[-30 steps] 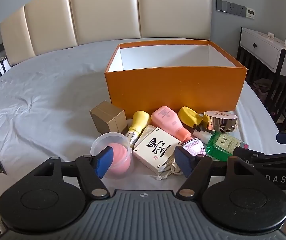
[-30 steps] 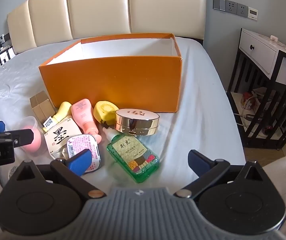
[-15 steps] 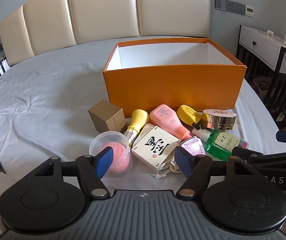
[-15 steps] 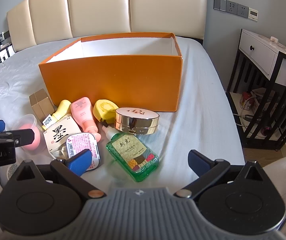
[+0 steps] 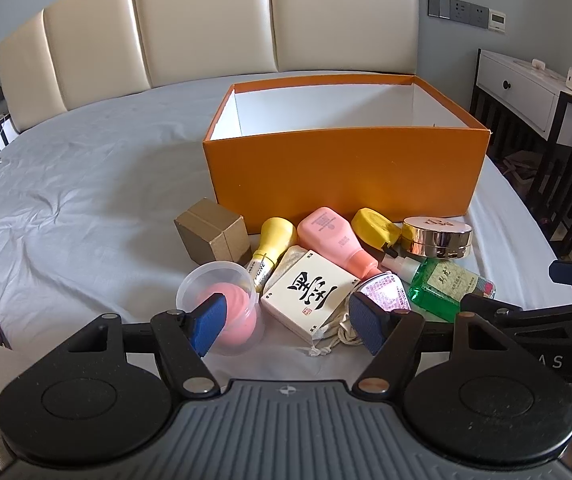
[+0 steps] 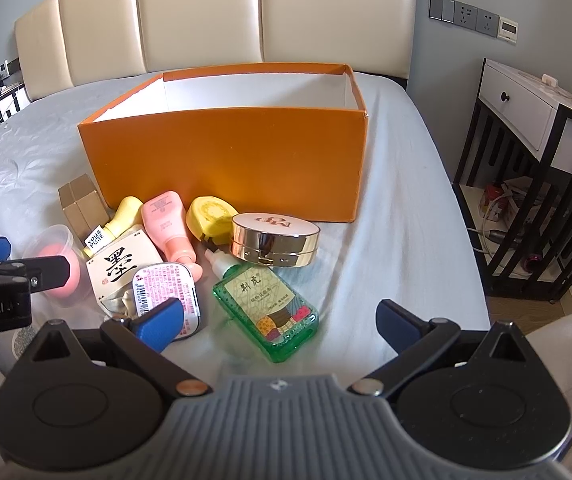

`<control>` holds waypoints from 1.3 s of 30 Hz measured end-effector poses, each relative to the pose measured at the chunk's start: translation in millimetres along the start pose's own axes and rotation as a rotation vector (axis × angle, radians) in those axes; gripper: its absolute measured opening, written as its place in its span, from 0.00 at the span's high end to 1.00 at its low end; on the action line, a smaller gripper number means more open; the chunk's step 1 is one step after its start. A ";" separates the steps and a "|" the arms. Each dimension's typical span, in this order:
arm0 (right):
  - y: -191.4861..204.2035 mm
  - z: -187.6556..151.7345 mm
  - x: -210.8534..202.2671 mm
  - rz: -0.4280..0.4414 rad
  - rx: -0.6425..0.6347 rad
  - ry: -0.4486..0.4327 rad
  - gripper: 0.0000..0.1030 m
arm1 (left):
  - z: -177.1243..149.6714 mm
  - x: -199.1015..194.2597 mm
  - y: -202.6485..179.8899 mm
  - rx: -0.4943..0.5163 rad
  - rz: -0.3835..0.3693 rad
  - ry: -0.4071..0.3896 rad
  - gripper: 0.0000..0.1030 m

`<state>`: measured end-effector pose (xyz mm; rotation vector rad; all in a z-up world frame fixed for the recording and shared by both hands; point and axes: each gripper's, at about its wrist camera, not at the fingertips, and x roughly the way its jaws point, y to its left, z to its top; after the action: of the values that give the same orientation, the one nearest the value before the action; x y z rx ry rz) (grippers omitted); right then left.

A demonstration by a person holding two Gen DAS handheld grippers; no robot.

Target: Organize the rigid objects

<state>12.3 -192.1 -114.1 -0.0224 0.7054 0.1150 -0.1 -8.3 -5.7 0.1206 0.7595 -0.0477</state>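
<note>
Left gripper (image 5: pixel 287 322) jaws spread wide, empty, above the white box (image 5: pixel 309 294). Right gripper (image 6: pixel 280 320) likewise spread, holding nothing.

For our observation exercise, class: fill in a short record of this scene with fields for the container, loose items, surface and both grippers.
container: open orange cardboard box, inside not fully visible
loose items: green transparent bottle, round gold compact, pink squeeze bottle, white printed carton
surface: grey bedsheet
left gripper: open, holding nothing
right gripper: open, holding nothing
</note>
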 end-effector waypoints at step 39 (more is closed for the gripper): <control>1.2 4.0 6.7 0.093 0.011 0.049 0.17 | 4.9 11.1 9.3 -0.031 -0.104 0.112 0.57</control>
<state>19.7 -190.0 -115.3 0.0184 0.7566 0.1998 12.1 0.3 -9.0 0.0544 0.8773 -0.1285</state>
